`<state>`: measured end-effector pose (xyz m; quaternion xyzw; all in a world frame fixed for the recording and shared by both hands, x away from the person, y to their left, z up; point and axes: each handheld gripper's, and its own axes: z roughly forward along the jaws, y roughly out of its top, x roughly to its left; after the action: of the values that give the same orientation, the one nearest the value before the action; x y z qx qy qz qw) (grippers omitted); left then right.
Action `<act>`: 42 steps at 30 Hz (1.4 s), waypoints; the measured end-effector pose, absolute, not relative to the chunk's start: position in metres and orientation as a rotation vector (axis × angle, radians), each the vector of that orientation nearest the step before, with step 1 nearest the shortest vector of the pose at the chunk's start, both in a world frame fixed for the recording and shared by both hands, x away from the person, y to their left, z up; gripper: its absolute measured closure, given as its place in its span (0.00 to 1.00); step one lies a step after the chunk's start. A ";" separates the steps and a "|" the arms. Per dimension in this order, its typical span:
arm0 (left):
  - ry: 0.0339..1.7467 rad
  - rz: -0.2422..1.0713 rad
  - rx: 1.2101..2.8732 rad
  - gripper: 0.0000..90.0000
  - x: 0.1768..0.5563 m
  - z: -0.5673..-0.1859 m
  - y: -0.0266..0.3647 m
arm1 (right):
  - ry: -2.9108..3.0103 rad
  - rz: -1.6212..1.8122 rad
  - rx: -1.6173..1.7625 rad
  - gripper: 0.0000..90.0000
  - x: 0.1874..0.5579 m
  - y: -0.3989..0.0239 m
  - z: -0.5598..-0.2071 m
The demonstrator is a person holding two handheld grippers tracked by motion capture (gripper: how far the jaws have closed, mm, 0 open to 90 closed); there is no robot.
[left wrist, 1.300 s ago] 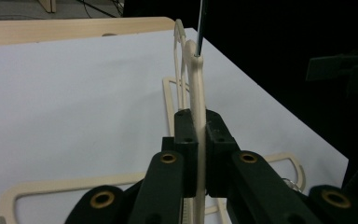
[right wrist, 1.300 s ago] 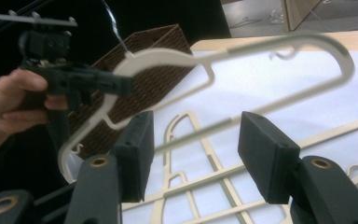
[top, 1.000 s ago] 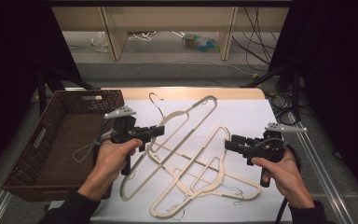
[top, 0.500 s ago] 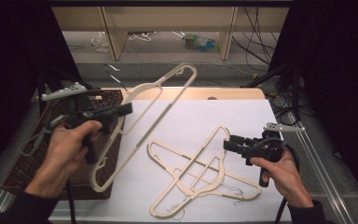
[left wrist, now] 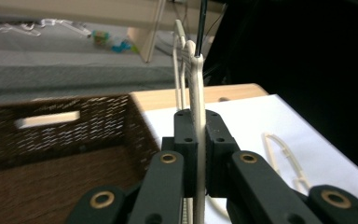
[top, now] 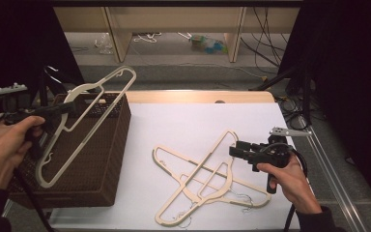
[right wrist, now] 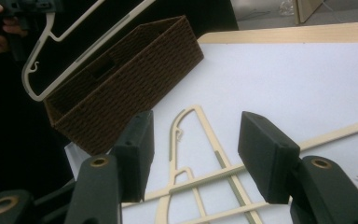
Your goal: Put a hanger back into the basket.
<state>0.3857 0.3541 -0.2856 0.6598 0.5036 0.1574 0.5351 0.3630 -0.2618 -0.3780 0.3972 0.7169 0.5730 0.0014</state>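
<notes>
Cream hanger [top: 84,123] clamped in our left gripper [top: 60,110] above the wicker basket [top: 89,166], right gripper [top: 236,151] part open (empty), near two crossed hangers [top: 207,181].

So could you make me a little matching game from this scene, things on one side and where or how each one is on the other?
Things:
1. left gripper
2. right gripper
3. brown basket
4. two crossed hangers

States:
A. lying flat on the white table
B. jaws open, nothing between them
C. standing at the table's left edge
D. shut on a cream hanger

Pairs: 1-D, 2-B, 3-C, 4-A
</notes>
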 end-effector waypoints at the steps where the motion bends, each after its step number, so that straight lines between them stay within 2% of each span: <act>1: 1.199 0.373 1.574 0.95 0.387 -0.288 0.358 | 2.246 1.798 1.241 0.52 0.363 -0.262 -0.378; 13: 1.193 0.266 1.612 0.95 0.404 -0.318 0.406 | 2.244 1.823 1.236 0.41 0.365 -0.260 -0.380; 16: 1.199 0.267 1.631 0.95 0.406 -0.322 0.414 | 2.241 1.820 1.262 0.32 0.365 -0.260 -0.379; 19: 1.209 0.254 1.626 0.95 0.407 -0.327 0.421 | 2.246 1.827 1.276 0.30 0.364 -0.260 -0.378; 20: 1.209 0.247 1.620 0.95 0.408 -0.329 0.423 | 2.241 1.821 1.291 0.24 0.364 -0.259 -0.378; 31: 1.211 0.162 1.637 0.95 0.410 -0.348 0.435 | 2.244 1.815 1.289 0.24 0.364 -0.259 -0.378; 42: 1.266 0.157 1.674 0.95 0.414 -0.369 0.436 | 2.254 1.821 1.284 0.26 0.364 -0.259 -0.377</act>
<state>0.4144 0.4359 -0.3694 0.6909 0.5224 0.0648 0.4956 0.3642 -0.2589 -0.3775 0.4050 0.7111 0.5745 -0.0140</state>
